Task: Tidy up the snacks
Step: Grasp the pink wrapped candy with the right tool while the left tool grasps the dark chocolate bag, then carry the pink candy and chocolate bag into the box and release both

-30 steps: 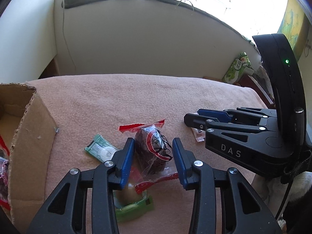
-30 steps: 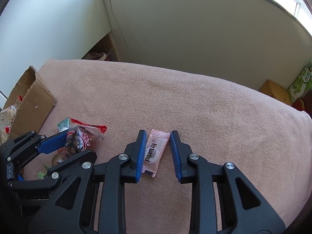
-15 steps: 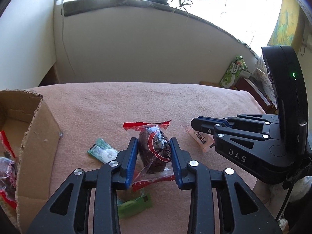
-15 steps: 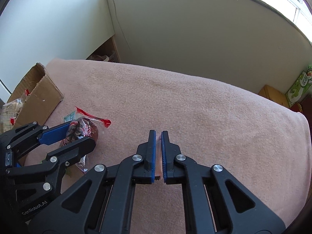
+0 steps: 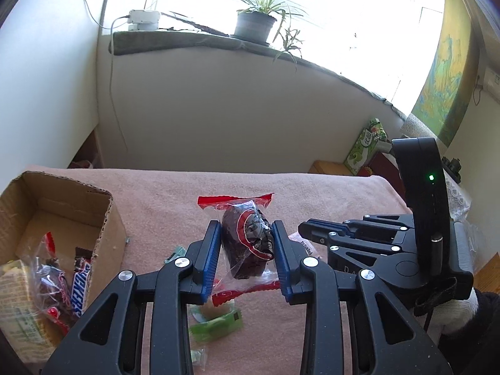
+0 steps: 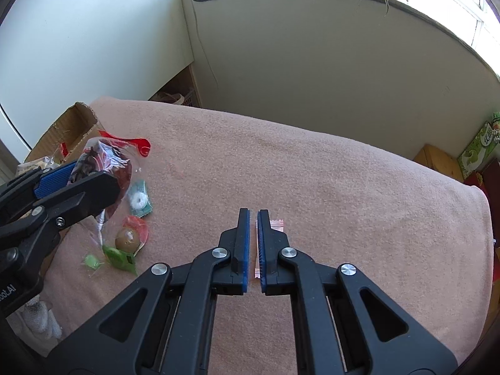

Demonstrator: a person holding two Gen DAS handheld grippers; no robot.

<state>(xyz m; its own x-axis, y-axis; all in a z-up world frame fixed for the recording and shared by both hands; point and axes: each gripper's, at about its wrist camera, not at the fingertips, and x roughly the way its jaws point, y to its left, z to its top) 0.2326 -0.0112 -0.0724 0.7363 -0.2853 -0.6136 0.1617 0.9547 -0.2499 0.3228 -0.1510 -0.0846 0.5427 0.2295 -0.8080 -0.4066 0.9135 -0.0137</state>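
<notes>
Clear plastic around a dark cake [image 5: 248, 243] is clamped by the left tool [image 5: 247, 257], lifted off the tabletop [image 6: 312, 172] toward the cardboard box [image 5: 62, 206] at the left edge; the right tool [image 6: 253, 243] is pinched on a pink sachet [image 6: 276, 225].

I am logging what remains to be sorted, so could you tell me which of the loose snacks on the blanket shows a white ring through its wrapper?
The small teal packet; the neighbouring round brown sweet and green packet show none.
</notes>
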